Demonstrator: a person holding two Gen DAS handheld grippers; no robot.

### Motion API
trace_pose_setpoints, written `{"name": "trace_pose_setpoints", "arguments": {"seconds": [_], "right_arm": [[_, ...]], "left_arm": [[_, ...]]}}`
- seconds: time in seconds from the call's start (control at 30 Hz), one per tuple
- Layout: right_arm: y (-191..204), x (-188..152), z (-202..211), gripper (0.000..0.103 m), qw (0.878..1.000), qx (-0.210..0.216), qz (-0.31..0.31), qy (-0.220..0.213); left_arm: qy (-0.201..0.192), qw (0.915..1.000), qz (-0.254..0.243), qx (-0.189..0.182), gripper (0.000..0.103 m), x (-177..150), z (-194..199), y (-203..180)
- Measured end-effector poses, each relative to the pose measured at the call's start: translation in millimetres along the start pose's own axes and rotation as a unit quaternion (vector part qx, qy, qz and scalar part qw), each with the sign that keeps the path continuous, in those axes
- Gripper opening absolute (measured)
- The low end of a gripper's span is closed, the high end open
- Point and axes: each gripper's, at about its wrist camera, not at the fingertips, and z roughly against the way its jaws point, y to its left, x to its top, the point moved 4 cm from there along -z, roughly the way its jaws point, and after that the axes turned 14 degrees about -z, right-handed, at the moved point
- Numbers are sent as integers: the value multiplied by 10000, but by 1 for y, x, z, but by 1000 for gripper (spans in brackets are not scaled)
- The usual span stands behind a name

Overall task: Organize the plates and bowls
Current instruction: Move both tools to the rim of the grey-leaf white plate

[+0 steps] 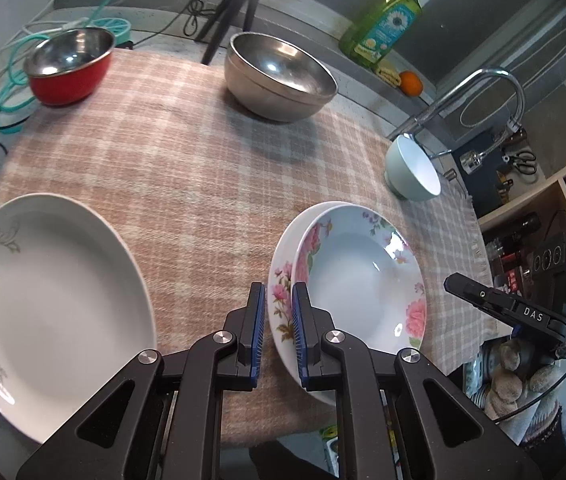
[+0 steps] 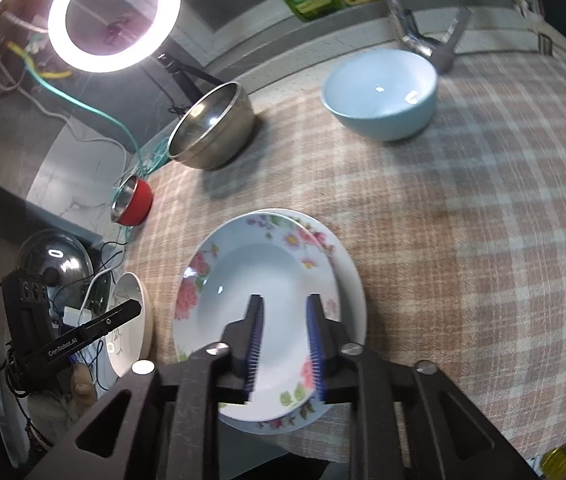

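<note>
Here the left tongs (image 1: 279, 330) hang above the counter's (image 1: 187, 168) checked cloth with their pads close together and nothing between them, just beside the rim of the floral plates. The right tongs (image 2: 285, 346) stand partly spread over the top floral plate (image 2: 259, 280), gripping nothing; no earlier view shows their motion. That plate is nested in a second floral plate (image 2: 353, 280), both empty. A larger white plate (image 1: 51, 300) with a pale leaf pattern lies empty to the left. Farther back stand an empty steel bowl (image 1: 279, 76), an empty red bowl (image 1: 69, 66) with a steel inside, and an empty pale blue bowl (image 2: 381, 94) near the tap. The right tongs' body reads "DAS" (image 1: 533, 314); the left's reads "GenRobot.AI" (image 2: 63, 347). The green bottle's (image 1: 389, 26) label cannot be read.
</note>
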Motion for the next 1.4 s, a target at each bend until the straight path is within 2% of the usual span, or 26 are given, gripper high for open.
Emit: {"name": "trace_pose_setpoints", "arguments": {"seconds": [0.37,0.8,1.17,1.4], "right_arm": [[49,-8,-12,27,9977,260,629,-4],[128,-38,-67,27,9820,501,1574,919],[171,-60,-110,27,9724,517,1787,1410],[181,-65,-136,27,9710,352,1765,1571]], "left_arm": [[-333,9974,600,225,12,-33,42,26],[-673,9833,1498,788,12,-85,90,77],[-905,9672,1994,1284,12,-116,119,122],[-866,9616,2198,1396,12,-128,120,146]]}}
